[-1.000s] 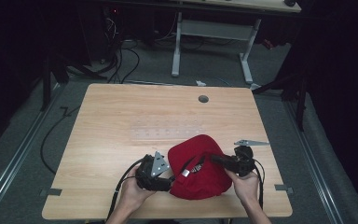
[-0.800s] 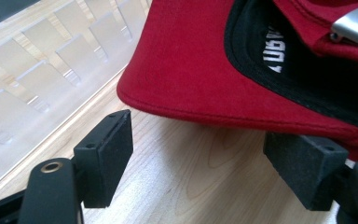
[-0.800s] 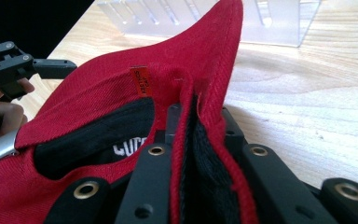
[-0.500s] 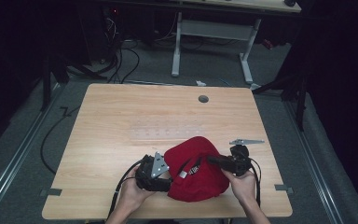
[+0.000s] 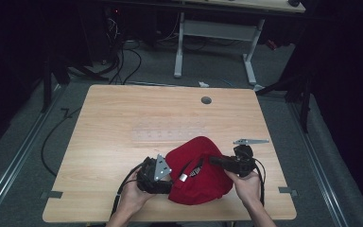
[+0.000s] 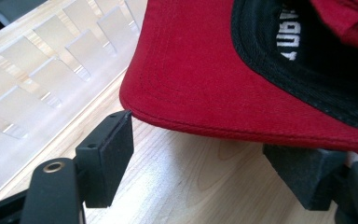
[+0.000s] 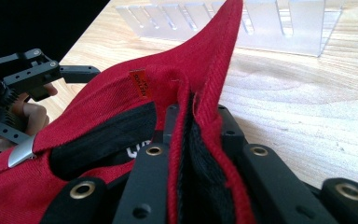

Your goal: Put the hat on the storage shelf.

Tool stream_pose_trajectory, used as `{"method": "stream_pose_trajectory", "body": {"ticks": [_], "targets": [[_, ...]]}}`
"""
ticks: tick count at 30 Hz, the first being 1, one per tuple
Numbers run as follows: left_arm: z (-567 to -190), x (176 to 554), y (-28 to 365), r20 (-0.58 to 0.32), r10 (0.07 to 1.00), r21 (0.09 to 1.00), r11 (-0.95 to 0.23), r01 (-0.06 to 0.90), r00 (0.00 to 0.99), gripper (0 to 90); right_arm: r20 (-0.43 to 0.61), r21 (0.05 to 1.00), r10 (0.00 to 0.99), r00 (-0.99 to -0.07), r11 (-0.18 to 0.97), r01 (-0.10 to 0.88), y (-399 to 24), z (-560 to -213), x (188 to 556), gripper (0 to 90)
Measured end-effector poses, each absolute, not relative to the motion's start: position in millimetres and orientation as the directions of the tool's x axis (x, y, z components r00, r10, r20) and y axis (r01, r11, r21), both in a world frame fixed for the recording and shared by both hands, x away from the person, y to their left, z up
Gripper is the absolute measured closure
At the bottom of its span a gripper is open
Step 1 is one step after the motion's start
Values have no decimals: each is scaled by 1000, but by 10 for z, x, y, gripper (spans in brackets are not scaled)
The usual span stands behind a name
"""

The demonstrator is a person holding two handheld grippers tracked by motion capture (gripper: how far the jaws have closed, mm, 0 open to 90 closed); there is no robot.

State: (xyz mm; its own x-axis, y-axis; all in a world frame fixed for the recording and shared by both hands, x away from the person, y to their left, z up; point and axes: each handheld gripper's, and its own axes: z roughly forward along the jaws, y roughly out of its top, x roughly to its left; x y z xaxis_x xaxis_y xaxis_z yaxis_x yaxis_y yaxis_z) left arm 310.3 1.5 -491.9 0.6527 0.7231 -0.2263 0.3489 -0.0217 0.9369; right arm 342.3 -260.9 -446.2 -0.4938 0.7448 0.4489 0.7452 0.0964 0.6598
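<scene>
- High view: a red cap [image 5: 196, 172] lies upside down at the near edge of a wooden table [image 5: 123, 113], right of centre, its strap and small metal buckle [image 5: 183, 177] facing up. Your left gripper [image 5: 166, 176] sits against the cap's left side and your right gripper [image 5: 213, 160] reaches onto its right side from the right. A clear slotted rack [image 5: 168, 134] lies flat just beyond the cap, and a grey metal bracket [image 5: 250, 141] lies to the far right of it. From here you cannot tell how the jaws stand.
- Left gripper view: this adds the detail. The jaws are spread, one pad just under the cap's brim [image 6: 205, 88], the other farther along its edge, neither pressing. To grip well, I judge you should slide the brim fully between the pads before closing, square to the stitched edge.
- Right gripper view: the jaws are pressed together on a fold of the cap's rim and its black sweatband [image 7: 116, 133], lifting the fabric into a ridge. An orange tag [image 7: 139, 84] and the buckle show here, with your left gripper beyond. Keep this pinch steady while the left takes hold, or the cap may twist.
</scene>
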Motion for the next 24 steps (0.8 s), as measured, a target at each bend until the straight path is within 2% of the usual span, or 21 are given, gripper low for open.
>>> {"method": "stream_pose_trajectory", "body": {"ticks": [6, 18, 24], "targets": [[-4916, 3070, -8, -187, 723, 954, -29, 300, 665, 261, 447, 634, 757, -476, 108, 766, -2586, -4495, 3458, 796], [-4957, 3062, -25, -162, 713, 954, -65, 293, 683, 249, 454, 619, 752, -478, 120, 777, -2588, -4503, 3473, 796], [-4979, 3065, -30, -141, 719, 954, -85, 288, 681, 276, 457, 627, 741, -491, 123, 769, -2584, -4446, 3466, 793]]}}
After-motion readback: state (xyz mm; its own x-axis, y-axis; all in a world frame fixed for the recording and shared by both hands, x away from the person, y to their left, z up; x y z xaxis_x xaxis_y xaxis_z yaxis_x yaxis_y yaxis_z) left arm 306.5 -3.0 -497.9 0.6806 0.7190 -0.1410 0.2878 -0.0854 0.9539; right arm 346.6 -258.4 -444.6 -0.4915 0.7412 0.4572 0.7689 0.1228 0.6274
